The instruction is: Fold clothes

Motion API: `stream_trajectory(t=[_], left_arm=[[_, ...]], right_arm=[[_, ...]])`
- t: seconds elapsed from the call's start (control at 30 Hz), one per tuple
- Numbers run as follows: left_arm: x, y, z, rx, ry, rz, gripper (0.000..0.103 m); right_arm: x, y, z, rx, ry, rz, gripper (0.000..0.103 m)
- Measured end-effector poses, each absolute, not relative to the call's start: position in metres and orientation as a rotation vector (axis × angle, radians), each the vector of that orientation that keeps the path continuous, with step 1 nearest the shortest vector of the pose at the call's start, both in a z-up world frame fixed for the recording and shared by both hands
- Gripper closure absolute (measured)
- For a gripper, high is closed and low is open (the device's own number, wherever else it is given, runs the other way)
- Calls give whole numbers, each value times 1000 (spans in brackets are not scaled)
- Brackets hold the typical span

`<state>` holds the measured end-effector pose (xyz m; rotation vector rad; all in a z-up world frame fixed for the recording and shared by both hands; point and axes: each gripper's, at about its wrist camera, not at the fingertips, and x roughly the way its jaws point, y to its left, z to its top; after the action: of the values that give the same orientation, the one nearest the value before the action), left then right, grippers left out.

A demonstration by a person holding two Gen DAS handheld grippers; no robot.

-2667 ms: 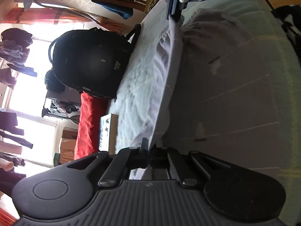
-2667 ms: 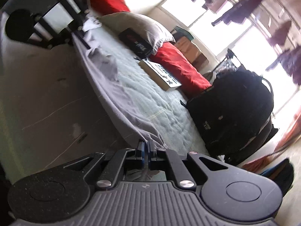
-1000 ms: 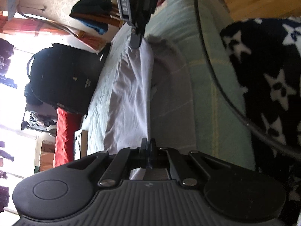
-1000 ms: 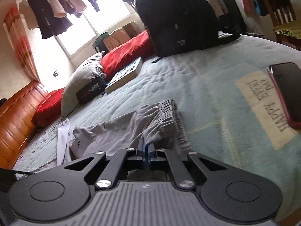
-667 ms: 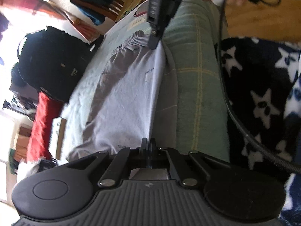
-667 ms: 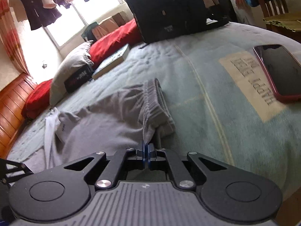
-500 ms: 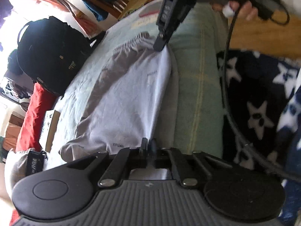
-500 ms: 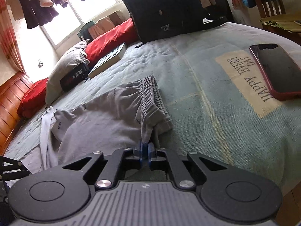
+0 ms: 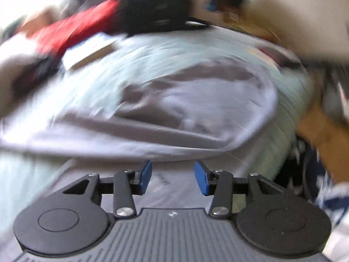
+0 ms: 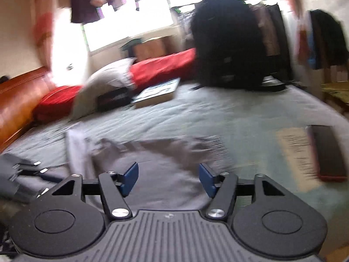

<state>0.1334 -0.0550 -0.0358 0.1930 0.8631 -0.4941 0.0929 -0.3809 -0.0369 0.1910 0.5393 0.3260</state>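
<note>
The grey trousers (image 9: 196, 109) lie spread flat on the bed (image 9: 152, 50), near its front edge, folded over lengthwise so that 1 layer sits on the other. Their gathered waistband points toward the phone side of the bed, and the legs run off the other way toward the pillows.

The left gripper (image 9: 172, 178) hangs just above the near edge of the cloth, tipped downward. Its jaws are opening, the 2 blue pads (image 9: 145, 174) standing apart with nothing pinched between them; only the grey fabric shows through the gap, lying below. The right gripper (image 10: 168, 178) hovers over the trousers (image 10: 165, 163) too, and its jaws are opening as well, wider than the left ones, with no cloth caught in them. From the right wrist view, a part of the left gripper shows at the lower left, low over the leg end of the garment.

Further back on the bed (image 10: 218, 113) stand a black backpack (image 10: 231, 50), a red cushion (image 10: 161, 67), a grey pillow (image 10: 102, 83) and a book (image 10: 157, 93) lying flat. A dark phone (image 10: 327, 152) in a red case rests near the right edge, just beside a printed label on the bedcover. Clothes hang in front of the bright window (image 10: 130, 21). Both views are blurred.
</note>
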Motion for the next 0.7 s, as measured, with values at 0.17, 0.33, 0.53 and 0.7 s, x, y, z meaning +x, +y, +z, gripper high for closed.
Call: stream_trajectory(t=[0.17,0.33,0.53,0.7], left_arm=[[165,-13,-53,-133,1010,-415,47],[164,0,-55,-197,1027,-382,39],[162,11,-52,-246,1013,-351,35],[165,12,-44,-265,983,-368,35]], right_arm=[[103,-334,-47,213,562,446,36],[106,-303,-58,210,612,581,36],[111,-278,-62,186,645,703,33],[131,-265,-64,185,679,777,32]])
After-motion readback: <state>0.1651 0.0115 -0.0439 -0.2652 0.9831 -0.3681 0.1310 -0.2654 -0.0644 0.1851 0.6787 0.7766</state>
